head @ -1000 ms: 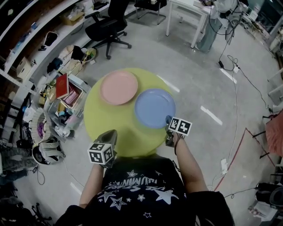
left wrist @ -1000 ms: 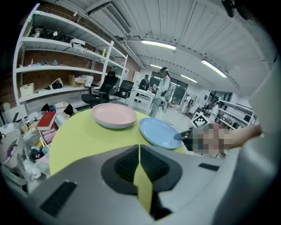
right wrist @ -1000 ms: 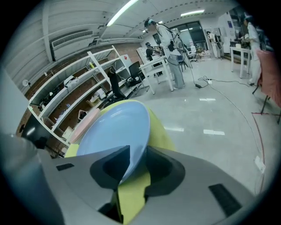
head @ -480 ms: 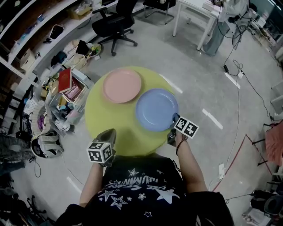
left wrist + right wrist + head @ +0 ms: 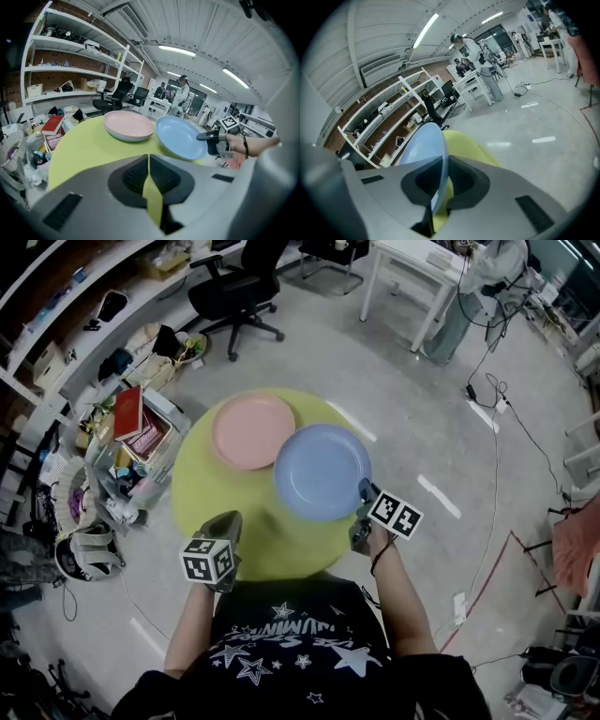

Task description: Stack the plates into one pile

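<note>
Jaws of the left gripper [image 5: 229, 520] rest together, empty, at the round yellow-green table's [image 5: 211, 507] edge. The round pink plastic plate [image 5: 251, 430] lies flat. The round blue plastic plate [image 5: 322, 471], its rim just clamped by the right gripper [image 5: 363, 490], has lifted toward it, so stacking has begun.

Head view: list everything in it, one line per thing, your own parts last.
round yellow-green table: one, yellow-green, mid-floor.
round pink plate: one, pink, flat on the table's far side.
round blue plate: one, blue, tilted beside the pink one.
black office chair: one, black, far floor.
white table: one, white, far right.
red book: one, red, in the clutter left of the table.
left hand-held gripper: one, grey, shut, empty.
right hand-held gripper: one, grey, jaws have just been closing, clamped on the blue plate's rim.
</note>
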`<state>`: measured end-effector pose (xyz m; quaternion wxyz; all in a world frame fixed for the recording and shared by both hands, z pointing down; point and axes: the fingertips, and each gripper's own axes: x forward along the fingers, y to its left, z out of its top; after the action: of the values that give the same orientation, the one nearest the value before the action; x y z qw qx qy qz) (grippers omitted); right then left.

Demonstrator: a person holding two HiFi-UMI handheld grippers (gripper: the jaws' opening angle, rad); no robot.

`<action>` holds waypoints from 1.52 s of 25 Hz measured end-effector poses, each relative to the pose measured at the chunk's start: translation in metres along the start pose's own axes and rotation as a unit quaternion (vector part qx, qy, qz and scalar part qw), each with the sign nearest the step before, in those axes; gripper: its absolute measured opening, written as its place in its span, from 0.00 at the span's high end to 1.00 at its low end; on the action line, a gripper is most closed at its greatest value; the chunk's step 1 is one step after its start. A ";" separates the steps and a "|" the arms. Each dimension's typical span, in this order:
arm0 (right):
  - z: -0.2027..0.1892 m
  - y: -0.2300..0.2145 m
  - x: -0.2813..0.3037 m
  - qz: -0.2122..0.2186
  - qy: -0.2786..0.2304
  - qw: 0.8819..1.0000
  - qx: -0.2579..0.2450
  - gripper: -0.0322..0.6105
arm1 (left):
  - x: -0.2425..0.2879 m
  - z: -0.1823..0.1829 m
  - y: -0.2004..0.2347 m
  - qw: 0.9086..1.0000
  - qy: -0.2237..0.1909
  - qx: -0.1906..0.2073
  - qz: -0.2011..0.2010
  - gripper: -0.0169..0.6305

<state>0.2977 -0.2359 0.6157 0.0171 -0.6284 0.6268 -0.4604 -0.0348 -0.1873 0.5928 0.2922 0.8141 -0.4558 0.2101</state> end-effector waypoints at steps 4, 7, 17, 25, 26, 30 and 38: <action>0.004 0.025 0.019 0.023 0.009 1.000 0.011 0.90 | 0.005 0.005 0.012 1.000 0.001 0.000 0.000 0.94; 0.003 0.046 0.038 0.034 0.020 0.999 0.014 0.90 | 0.005 0.009 0.023 1.000 -0.002 -0.007 0.002 0.94; -0.005 0.097 0.102 0.031 0.043 0.997 0.048 0.90 | 0.000 0.011 0.075 0.999 0.017 -0.022 0.022 0.94; -0.010 0.118 0.140 0.022 0.050 0.996 0.069 0.89 | 0.004 0.019 0.103 0.999 0.018 -0.033 0.027 0.94; -0.010 0.119 0.144 0.022 0.051 0.996 0.072 0.89 | 0.005 0.019 0.104 0.999 0.019 -0.033 0.026 0.94; -0.011 0.125 0.156 0.020 0.054 0.995 0.080 0.88 | 0.007 0.018 0.101 0.999 0.021 -0.037 0.023 0.94; -0.008 0.147 0.169 0.036 0.060 0.997 0.027 0.86 | 0.008 0.012 0.092 0.998 0.025 -0.048 0.021 0.94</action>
<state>0.1439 -0.3988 0.6267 0.0131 -0.5764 0.6362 -0.5128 -0.1096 -0.2388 0.6153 0.3374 0.7842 -0.4747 0.2143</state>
